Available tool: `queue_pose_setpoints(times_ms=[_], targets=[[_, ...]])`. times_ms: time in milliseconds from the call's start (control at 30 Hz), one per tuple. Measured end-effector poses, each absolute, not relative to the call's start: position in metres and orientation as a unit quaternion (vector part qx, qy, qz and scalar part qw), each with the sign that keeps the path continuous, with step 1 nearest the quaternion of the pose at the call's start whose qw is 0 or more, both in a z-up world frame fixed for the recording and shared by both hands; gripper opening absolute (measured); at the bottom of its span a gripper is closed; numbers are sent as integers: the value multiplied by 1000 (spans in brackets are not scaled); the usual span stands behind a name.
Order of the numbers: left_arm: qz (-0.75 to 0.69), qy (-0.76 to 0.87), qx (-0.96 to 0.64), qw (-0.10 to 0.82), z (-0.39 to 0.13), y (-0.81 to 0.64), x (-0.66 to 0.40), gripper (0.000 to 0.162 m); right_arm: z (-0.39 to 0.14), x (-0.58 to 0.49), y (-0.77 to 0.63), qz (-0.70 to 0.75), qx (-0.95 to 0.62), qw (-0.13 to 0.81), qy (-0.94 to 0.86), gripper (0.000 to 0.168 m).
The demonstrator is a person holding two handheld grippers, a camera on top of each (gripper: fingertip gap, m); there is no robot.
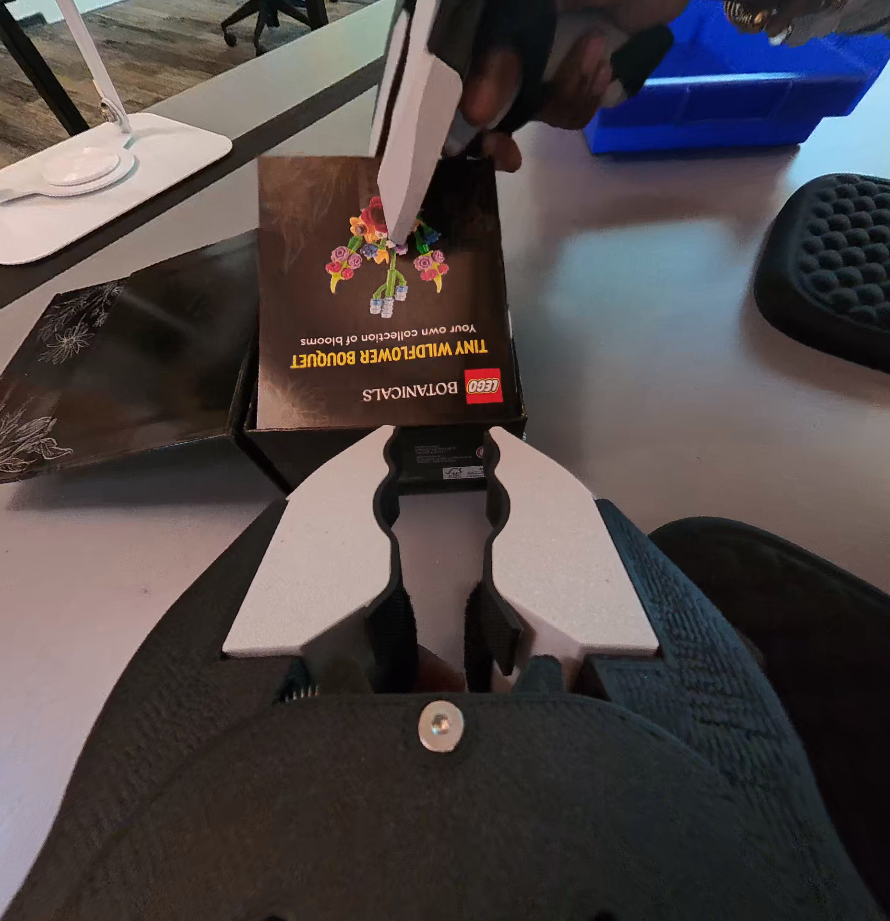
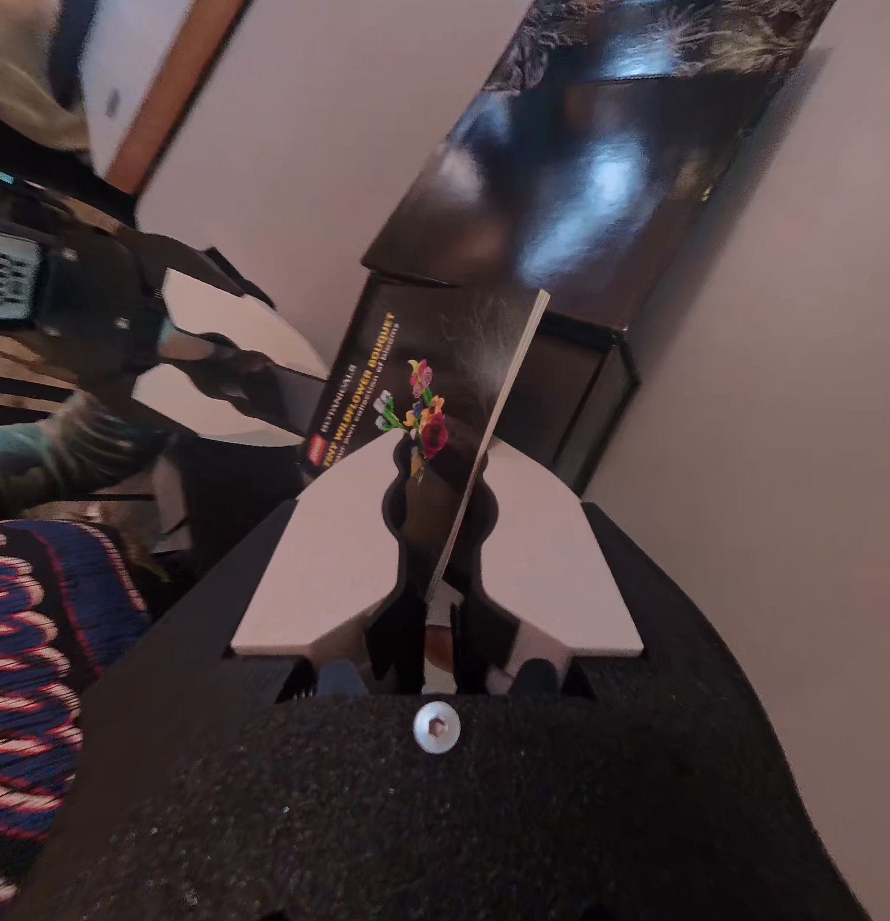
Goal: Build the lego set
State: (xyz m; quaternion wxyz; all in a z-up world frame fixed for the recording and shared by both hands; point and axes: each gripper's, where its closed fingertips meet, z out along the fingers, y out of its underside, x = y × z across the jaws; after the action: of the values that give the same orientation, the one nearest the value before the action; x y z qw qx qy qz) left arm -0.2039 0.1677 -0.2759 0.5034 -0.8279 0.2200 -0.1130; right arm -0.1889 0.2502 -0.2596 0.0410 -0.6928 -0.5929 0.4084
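The right gripper (image 2: 440, 448) had the instruction booklet (image 1: 383, 299) between its fingers, gripping its far edge: in the right wrist view the thin stack of pages ran edge-on down through the gap between the jaws, and in the left wrist view the white fingers came down onto the cover over the printed bouquet. The booklet sat in the open black Lego box (image 1: 433, 458), raised at the gripped end, with the box's hinged lid (image 1: 109, 359) folded flat on the grey table (image 1: 657, 349) to the left. The left gripper (image 1: 440, 433) hovered just in front of the box's near wall, jaws apart and holding nothing. No bricks or bags were visible, so the build itself looked barely begun; the step in hand was probably lifting the booklet out. The main risk was the hold: a glossy cover pinched near one edge could slide free or fan open, dropping the booklet back. A quick pull might also drag the light box along, since nothing held it down. A blue bin (image 1: 732, 99), a lamp base (image 1: 99, 169) and a black textured pad (image 1: 841, 269) lay well clear.
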Motion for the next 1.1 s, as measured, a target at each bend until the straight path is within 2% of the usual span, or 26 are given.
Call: queue_pose_setpoints(times_ms=[233,367,467,533,600,667,767,833,933,1000,1100], targets=[[-114,221,-827,504,-276,167,-203,31,-270,-186,253,293,-682,142,-655,49],[-94,221,-824,513,-268,168,-210,31,-271,-184,257,253,-681,176,-664,58],[-72,215,-790,569,-233,179,-215,31,-272,-184,257,237,-678,185,-670,59],[-72,240,-787,564,-224,189,-208,30,-272,-184,258,225,-676,192,-675,60],[-67,277,-808,515,-237,198,-199,31,-274,-183,260,193,-661,212,-694,60],[-62,293,-824,481,-251,205,-196,31,-272,-184,255,183,-643,230,-707,50],[-95,284,-853,427,-272,204,-193,30,-270,-185,255,168,-625,256,-719,52],[-131,259,-860,420,-274,202,-191,23,-266,-186,254,182,-610,259,-727,52],[-149,238,-865,417,-275,201,-191,22,-264,-187,249,221,-598,230,-735,47],[-142,238,-865,418,-275,201,-191,22,-275,-183,238,238,-598,171,-746,53],[-118,236,-852,453,-269,202,-199,23,-274,-184,238,242,-594,180,-746,51]])
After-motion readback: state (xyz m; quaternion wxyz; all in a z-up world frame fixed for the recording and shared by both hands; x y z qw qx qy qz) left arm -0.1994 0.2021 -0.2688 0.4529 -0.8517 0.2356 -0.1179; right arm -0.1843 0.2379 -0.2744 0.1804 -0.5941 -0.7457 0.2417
